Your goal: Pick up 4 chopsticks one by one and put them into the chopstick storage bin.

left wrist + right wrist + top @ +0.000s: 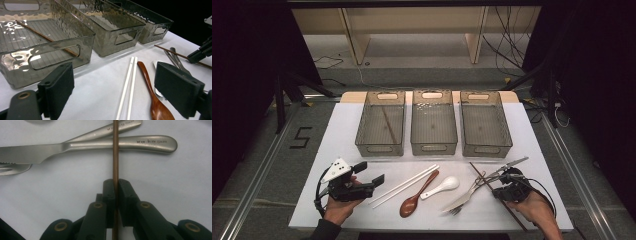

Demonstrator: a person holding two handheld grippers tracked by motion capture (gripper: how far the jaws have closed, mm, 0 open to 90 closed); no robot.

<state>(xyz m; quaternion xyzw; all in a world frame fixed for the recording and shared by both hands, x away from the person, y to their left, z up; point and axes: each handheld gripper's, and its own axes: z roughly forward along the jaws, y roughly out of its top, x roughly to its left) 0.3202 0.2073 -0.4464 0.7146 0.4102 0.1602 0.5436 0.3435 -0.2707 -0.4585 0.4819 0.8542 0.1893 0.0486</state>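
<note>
While the right hand-held gripper [115,192] sits at the near right of the white worktop [337,135], its jaws are clenched on a thin dark brown wooden chopstick [115,152]; in the right gripper view the stick runs straight up between the pads, crossing over the handle of a steel table knife [100,146] and a second steel handle, that of a fork [105,130]; in the high view the chopstick's long axis lies diagonally, its far end pointing toward the bins and to the left, its near end toward the worktop's front right edge; the left hand-held gripper [371,173] rests at the near left with its jaws spread wide and nothing between them; a matching brown chopstick [45,37] lies slantwise in the left smoky transparent plastic bin [60,52]; two white chopsticks [128,85], a brown wooden spoon [152,97] and a white ceramic spoon [442,186] lie between the grippers.
</note>
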